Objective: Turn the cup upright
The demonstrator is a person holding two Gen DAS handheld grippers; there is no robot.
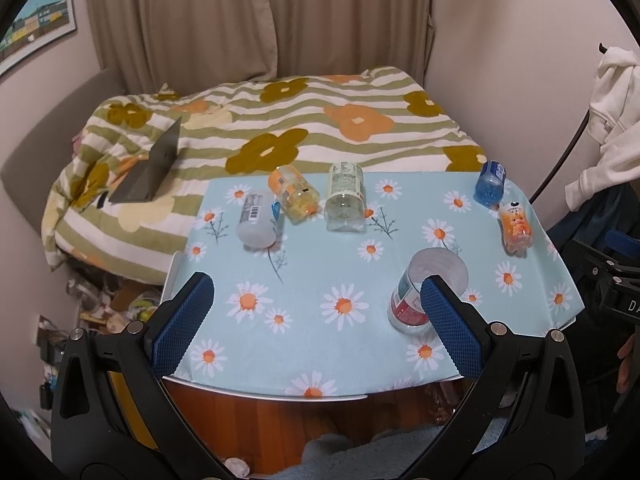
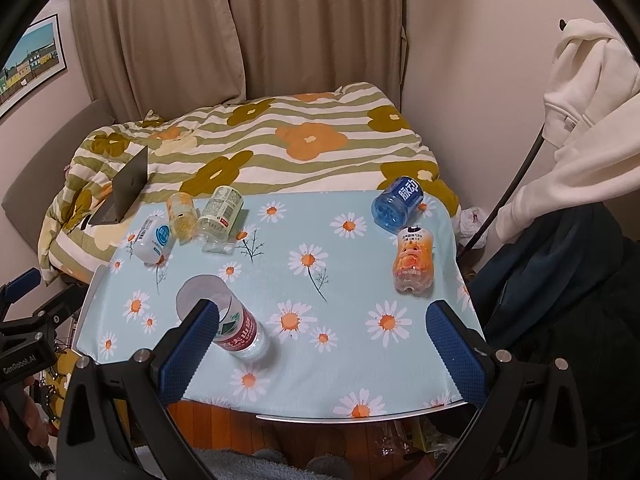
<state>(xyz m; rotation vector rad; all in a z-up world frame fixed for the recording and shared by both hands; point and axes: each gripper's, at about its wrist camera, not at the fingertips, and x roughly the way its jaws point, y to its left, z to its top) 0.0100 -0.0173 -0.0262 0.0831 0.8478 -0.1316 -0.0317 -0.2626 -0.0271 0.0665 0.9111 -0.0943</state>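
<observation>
A clear cup with a red and green label (image 1: 412, 300) stands on the daisy tablecloth (image 1: 320, 264), its round end facing up; whether that end is its base I cannot tell. It also shows in the right wrist view (image 2: 236, 328). My left gripper (image 1: 316, 292) is open and empty, its right finger (image 1: 448, 320) in front of the cup. My right gripper (image 2: 324, 316) is open and empty, its left finger (image 2: 188, 344) in front of the cup. Several other cut-bottle cups lie on their sides.
Lying cups: white (image 1: 258, 220), yellow (image 1: 294, 194), green-label (image 1: 346, 196), blue (image 1: 490, 184), orange (image 1: 516, 228). A bed with a flowered quilt (image 1: 280, 128) and a laptop (image 1: 152, 168) lies behind the table. White clothing (image 2: 588, 100) hangs at right.
</observation>
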